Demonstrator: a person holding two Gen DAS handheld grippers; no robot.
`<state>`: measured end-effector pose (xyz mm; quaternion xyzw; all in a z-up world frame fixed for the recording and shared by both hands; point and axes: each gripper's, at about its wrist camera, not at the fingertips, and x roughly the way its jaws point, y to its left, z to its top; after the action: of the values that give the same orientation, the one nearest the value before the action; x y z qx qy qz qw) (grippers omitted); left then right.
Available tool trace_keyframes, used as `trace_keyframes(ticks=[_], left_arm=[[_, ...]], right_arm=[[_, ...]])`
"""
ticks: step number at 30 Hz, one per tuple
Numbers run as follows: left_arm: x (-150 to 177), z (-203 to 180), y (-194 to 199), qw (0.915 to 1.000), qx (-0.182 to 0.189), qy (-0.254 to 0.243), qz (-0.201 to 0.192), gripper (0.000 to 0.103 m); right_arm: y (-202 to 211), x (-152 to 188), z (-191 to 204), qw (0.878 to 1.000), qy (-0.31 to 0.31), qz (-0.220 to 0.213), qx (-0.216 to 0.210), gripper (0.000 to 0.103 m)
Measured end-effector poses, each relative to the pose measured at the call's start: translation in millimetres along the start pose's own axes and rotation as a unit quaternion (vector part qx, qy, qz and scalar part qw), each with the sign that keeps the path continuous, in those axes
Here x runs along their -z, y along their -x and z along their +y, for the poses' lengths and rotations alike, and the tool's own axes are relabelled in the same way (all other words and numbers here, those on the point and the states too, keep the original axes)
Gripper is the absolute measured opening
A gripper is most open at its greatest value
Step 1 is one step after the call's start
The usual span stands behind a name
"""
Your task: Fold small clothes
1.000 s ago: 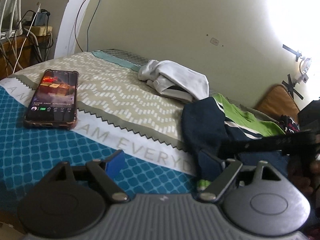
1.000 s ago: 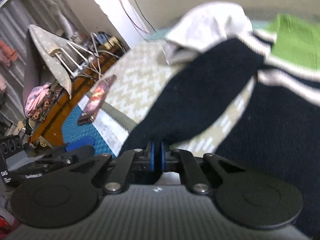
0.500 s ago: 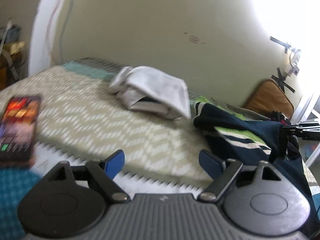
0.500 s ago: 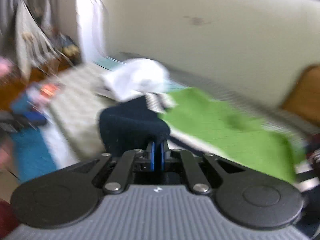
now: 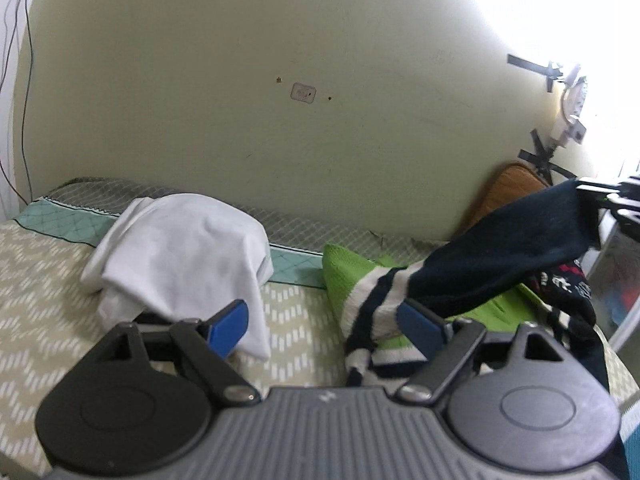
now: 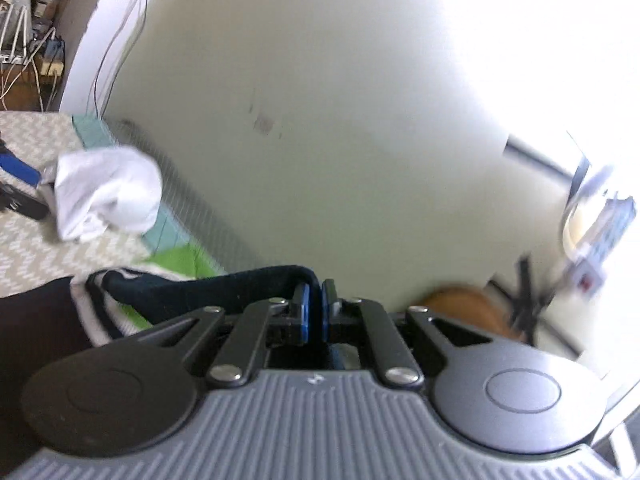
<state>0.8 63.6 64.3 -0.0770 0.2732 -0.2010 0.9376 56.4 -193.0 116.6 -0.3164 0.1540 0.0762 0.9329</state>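
A navy, white-striped and green garment [image 5: 472,276] lies at the right of the bed. My right gripper [image 6: 313,307] is shut on its navy edge [image 6: 224,284] and holds it stretched up to the right; that gripper shows at the right edge of the left wrist view [image 5: 612,196]. My left gripper [image 5: 324,320] is open and empty, low over the bed, between the striped garment and a crumpled white garment [image 5: 188,252], which also shows in the right wrist view [image 6: 104,192].
The bed has a beige zigzag cover [image 5: 44,280] and a teal strip along the cream wall [image 5: 280,80]. A brown cushion [image 5: 508,184] and a dark printed cloth [image 5: 568,284] lie at the far right.
My right gripper has lifted the navy edge up and to the right. My left gripper has swung right and toward the wall; the phone has left its view.
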Motion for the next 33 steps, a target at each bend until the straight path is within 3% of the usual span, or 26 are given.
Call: trace_keyframes(ticks=[2, 7, 11, 13, 14, 15, 18, 20, 21, 23, 24, 26, 27, 30, 33], left_arm=[[-4, -1, -18, 0.9998, -0.011, 0.001, 0.016, 0.085], [-10, -13, -87, 0.9970, -0.020, -0.014, 0.073, 0.085], [-7, -26, -145, 0.9928, -0.013, -0.035, 0.114, 0.080], [-2, -33, -168, 0.9897, -0.007, -0.052, 0.133, 0.026], [-1, -35, -170, 0.9908, -0.013, -0.054, 0.123, 0.024], [-1, -37, -169, 0.9922, -0.018, -0.051, 0.113, 0.013], [-3, -22, -149, 0.9983, -0.013, 0.010, 0.056, 0.012], [0, -15, -141, 0.9986, -0.030, 0.036, 0.026, 0.011], [3, -14, -144, 0.9978, -0.045, 0.038, 0.029, 0.012], [13, -13, -162, 0.9932, -0.089, 0.034, 0.067, 0.017], [13, -11, -160, 0.9938, -0.084, 0.040, 0.062, 0.019], [15, -10, -155, 0.9941, -0.088, 0.042, 0.046, 0.031], [15, -9, -154, 0.9934, -0.096, 0.041, 0.048, 0.040], [15, -8, -147, 0.9956, -0.076, 0.047, 0.026, 0.040], [13, -16, -141, 0.9974, -0.061, 0.039, -0.002, 0.040]], right_arm=[[-10, 14, -3, 1.000, -0.002, 0.012, 0.009, 0.009], [-49, 67, 5, 0.996, -0.032, 0.082, -0.017, 0.009], [-57, 76, 9, 0.994, -0.040, 0.094, -0.027, 0.009], [-59, 71, 3, 0.995, -0.047, 0.087, -0.026, 0.009], [-57, 67, -2, 0.995, -0.052, 0.078, -0.024, 0.009], [-55, 63, -5, 0.996, -0.057, 0.064, -0.018, 0.009], [-42, 55, -18, 0.996, -0.088, 0.016, 0.001, 0.009], [-44, 63, -22, 0.994, -0.110, 0.010, 0.007, 0.009], [-55, 72, -19, 0.993, -0.114, 0.033, 0.001, 0.009], [-92, 97, -3, 0.988, -0.093, 0.119, -0.025, 0.011], [-107, 112, 7, 0.984, -0.073, 0.158, -0.026, 0.013], [-111, 127, 14, 0.982, -0.064, 0.176, -0.006, 0.022], [-106, 127, 7, 0.981, -0.093, 0.169, -0.003, 0.024], [-77, 123, -29, 0.960, -0.242, 0.139, -0.022, 0.028], [-66, 119, -39, 0.934, -0.327, 0.132, -0.062, 0.029]])
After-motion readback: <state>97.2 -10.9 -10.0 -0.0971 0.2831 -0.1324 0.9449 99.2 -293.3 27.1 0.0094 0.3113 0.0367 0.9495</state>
